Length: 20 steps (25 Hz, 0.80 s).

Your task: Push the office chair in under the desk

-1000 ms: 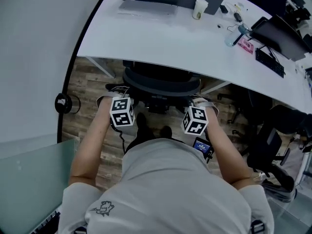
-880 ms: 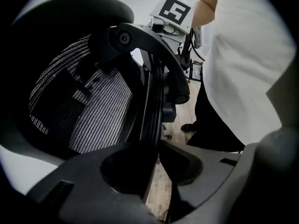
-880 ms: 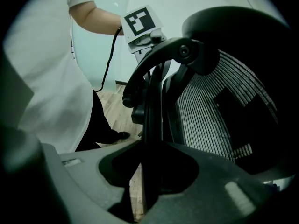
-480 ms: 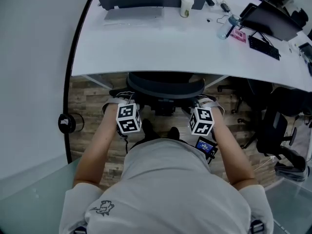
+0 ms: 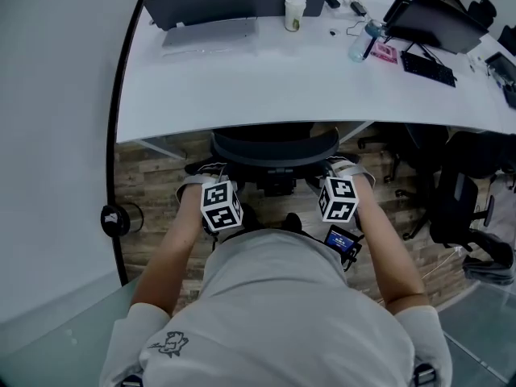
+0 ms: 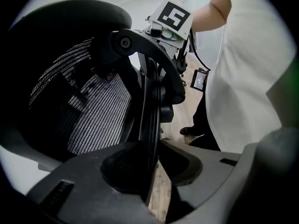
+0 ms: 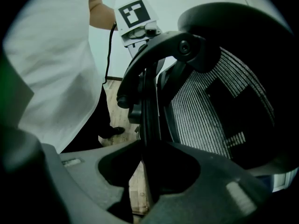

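The black mesh office chair stands with its seat hidden under the white desk; only its curved back shows at the desk's near edge. My left gripper is at the back's left end, my right gripper at its right end. In the left gripper view the back's thin black rim runs between the jaws of the left gripper, which have just been closing on it. In the right gripper view the rim sits between the jaws of the right gripper, which have just been opening a little.
On the desk are a laptop, a paper cup, a bottle and a keyboard. Another black chair stands to the right. A pale wall and a glass panel close off the left.
The chair's back has gone further in under the desk's edge, and both grippers have moved forward with it, still at its two ends.
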### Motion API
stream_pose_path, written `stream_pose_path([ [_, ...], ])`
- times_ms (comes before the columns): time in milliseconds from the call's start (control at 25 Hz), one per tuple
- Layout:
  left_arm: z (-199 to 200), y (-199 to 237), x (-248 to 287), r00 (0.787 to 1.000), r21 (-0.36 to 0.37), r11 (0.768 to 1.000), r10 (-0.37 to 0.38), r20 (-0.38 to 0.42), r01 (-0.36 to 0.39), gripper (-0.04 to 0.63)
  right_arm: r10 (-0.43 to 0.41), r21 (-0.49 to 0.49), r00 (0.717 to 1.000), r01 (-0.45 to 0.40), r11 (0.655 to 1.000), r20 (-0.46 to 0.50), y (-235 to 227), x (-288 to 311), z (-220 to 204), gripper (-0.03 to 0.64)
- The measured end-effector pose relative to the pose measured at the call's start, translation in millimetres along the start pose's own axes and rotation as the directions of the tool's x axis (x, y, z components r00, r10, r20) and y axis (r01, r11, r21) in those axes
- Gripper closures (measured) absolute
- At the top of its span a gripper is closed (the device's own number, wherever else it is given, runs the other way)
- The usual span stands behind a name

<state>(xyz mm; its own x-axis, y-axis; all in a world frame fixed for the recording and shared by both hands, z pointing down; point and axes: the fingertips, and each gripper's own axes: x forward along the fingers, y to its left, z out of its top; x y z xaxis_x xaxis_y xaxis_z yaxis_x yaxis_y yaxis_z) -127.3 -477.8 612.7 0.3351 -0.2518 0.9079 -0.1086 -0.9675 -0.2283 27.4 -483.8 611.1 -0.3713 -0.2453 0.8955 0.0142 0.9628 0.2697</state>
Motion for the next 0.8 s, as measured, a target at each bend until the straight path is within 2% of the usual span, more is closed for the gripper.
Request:
stream_pose_path([
  [200,3,-1,1,1.000,-0.018,1.000,0.025,-0.006,-0.025,0.474,-0.008,-0.005,1.000,0.008,1.000,0.015,0,-1,-3,0.493],
  [320,5,2,1,0.998,-0.032,0.998,0.058,-0.006,-0.058,0.462,-0.012,-0.011,1.000,0.013,1.000,0.027,0,-3,-4,0.455],
  [520,5,5,-11,0.995,-0.098,0.990,0.102,0.001,-0.101,0.446,-0.033,-0.010,0.996,0.034,0.999,0.088,-2,-19,-5,0.439],
  [680,9,6,-26,0.987,-0.162,0.974,0.160,0.012,-0.156,0.445,-0.061,0.025,0.985,0.058,0.998,0.160,-5,-40,-5,0.439],
  [800,19,10,-41,0.969,-0.208,0.951,0.244,0.045,-0.230,0.445,-0.097,0.062,0.975,0.086,0.994,0.202,-9,-55,-7,0.439],
])
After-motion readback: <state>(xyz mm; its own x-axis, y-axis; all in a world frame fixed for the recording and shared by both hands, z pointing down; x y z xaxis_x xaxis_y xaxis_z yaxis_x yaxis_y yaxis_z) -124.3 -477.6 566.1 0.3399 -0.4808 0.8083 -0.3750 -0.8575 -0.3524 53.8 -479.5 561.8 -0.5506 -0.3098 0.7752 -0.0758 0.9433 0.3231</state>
